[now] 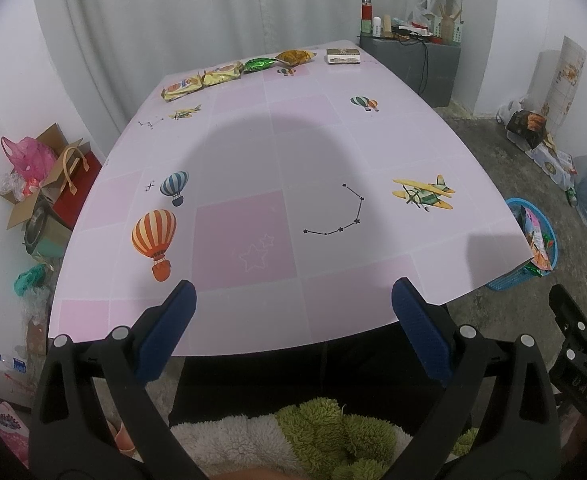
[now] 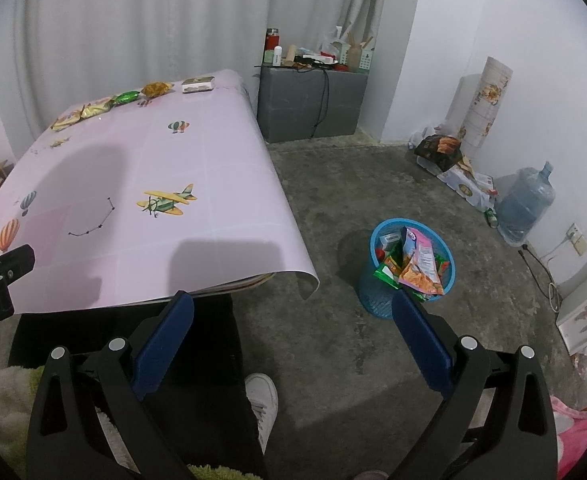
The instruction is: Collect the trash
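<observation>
Several snack wrappers lie in a row along the far edge of the pink table (image 1: 253, 152): two yellow packets (image 1: 181, 87) (image 1: 221, 73), a green wrapper (image 1: 259, 64), an orange-brown bag (image 1: 294, 57) and a small white box (image 1: 343, 56). They also show in the right wrist view, with the green wrapper (image 2: 127, 97) among them. A blue basket (image 2: 407, 268) full of wrappers stands on the floor right of the table; it also shows in the left wrist view (image 1: 533, 240). My left gripper (image 1: 293, 292) is open and empty over the table's near edge. My right gripper (image 2: 293, 304) is open and empty over the floor, left of the basket.
A grey cabinet (image 2: 309, 104) with bottles stands behind the table. A water jug (image 2: 527, 204) and bags lie along the right wall. Boxes and bags (image 1: 45, 184) sit on the floor left of the table. My shoe (image 2: 263, 400) is below the right gripper.
</observation>
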Available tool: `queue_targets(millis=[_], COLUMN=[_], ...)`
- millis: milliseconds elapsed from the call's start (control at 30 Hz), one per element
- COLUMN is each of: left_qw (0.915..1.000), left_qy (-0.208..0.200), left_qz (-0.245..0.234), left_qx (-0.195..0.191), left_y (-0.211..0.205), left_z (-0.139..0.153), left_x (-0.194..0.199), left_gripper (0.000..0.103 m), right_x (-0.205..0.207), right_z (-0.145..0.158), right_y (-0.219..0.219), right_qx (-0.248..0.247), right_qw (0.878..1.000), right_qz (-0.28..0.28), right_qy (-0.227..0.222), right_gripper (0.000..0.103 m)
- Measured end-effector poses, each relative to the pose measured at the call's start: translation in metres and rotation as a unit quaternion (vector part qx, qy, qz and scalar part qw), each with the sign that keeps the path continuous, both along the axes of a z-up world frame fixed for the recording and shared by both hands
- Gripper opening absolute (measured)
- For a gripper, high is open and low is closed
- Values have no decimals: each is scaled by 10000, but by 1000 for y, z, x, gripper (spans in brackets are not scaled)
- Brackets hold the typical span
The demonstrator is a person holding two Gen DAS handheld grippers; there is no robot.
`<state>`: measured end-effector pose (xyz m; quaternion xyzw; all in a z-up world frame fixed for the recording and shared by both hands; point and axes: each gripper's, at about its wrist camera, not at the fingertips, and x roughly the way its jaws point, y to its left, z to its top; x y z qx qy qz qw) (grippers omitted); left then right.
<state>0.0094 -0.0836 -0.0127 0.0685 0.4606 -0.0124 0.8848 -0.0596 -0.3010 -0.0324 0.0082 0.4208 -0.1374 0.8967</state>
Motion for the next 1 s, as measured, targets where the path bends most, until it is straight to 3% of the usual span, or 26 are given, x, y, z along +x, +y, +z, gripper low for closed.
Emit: queue_targets(millis=[1000], left_qw=[10000], left_qy=[4], left_qz=[2], left_qx=[10], left_y=[-1], left_z=[1], left_x=[0], left_gripper=[94], right_x=[-1], right_z=[0], right_y=[2], right_qx=[7], right_qw=[10000], right_qz=[-27], right_qy=[-3], right_gripper=[97])
